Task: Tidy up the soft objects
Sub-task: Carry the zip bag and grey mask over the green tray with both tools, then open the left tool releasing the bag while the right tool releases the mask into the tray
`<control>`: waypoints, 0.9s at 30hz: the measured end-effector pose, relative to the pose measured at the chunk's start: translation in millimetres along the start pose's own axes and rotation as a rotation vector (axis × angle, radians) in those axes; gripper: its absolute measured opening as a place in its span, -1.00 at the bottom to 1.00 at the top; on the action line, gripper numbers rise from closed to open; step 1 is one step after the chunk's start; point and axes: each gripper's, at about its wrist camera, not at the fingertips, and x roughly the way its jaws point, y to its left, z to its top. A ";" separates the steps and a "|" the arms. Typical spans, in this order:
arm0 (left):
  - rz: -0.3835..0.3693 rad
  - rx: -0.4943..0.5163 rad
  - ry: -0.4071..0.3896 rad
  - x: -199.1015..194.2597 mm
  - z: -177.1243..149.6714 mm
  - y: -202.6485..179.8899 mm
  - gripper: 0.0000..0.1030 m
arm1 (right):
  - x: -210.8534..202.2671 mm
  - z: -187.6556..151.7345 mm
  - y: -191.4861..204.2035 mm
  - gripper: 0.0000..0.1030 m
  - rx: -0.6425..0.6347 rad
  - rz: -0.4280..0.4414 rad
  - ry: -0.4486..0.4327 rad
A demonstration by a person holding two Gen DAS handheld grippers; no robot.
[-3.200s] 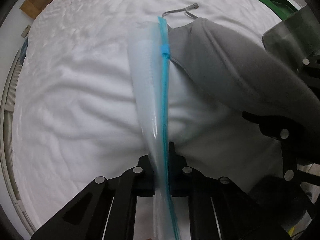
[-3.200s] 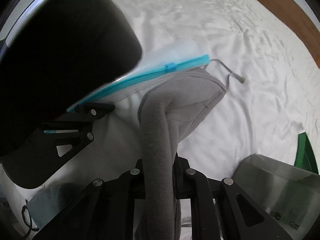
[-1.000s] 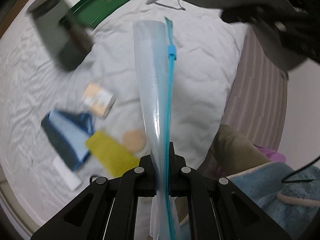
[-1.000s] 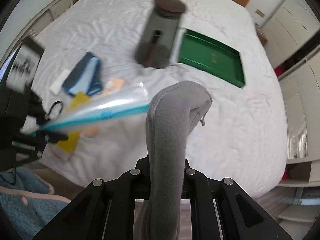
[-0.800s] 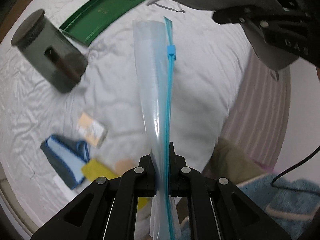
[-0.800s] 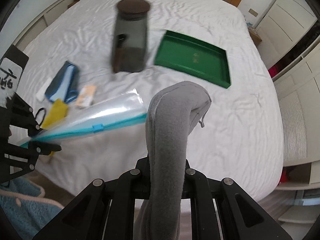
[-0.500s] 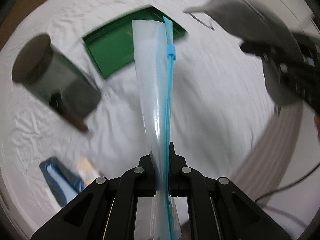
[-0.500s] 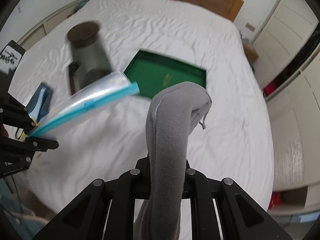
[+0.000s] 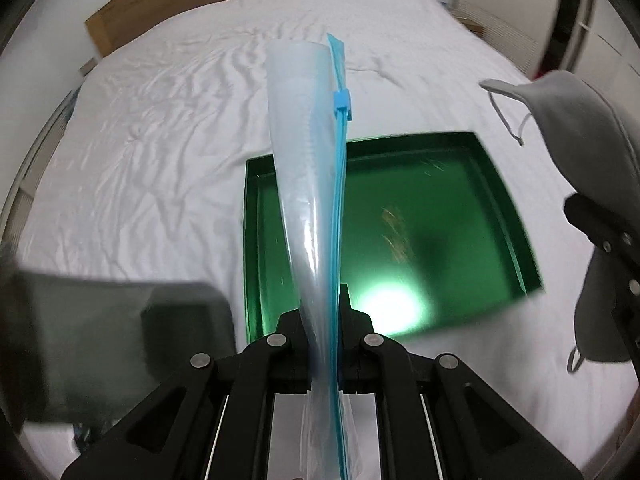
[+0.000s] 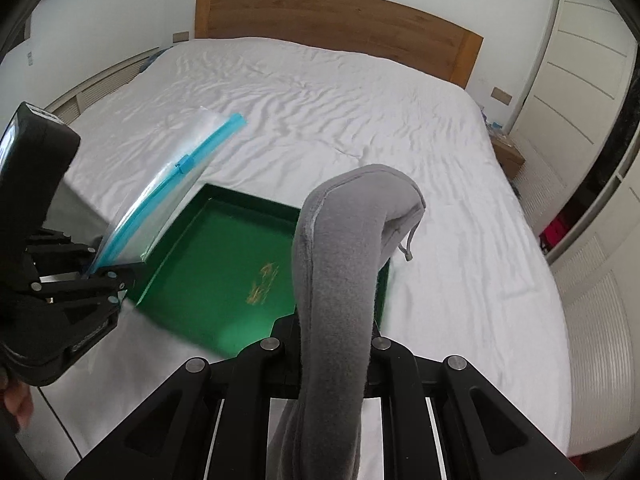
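Fleece pouch (image 10: 336,280), grey, limp, clamped in right tool (image 10: 326,332); left tool (image 9: 323,312) pinches glossy zip bag (image 9: 312,184), seemingly empty.

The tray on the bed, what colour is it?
The tray is dark green with a small gold mark inside; the right wrist view shows it best.

Clear zip bag (image 9: 310,184) with blue slider, upright; grey fleece pouch (image 10: 340,280), draped upright.
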 end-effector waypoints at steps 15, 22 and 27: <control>0.073 -0.021 0.004 65.2 18.1 -9.3 -0.88 | 118.6 15.7 -20.4 -0.77 0.056 0.018 0.090; 0.072 -0.015 0.016 69.7 19.5 -12.6 -0.88 | 132.0 22.1 -17.9 -0.76 0.029 0.006 0.123; 0.081 -0.028 0.035 76.5 19.5 -8.7 -0.86 | 112.6 22.0 -17.8 -0.75 0.021 0.005 0.133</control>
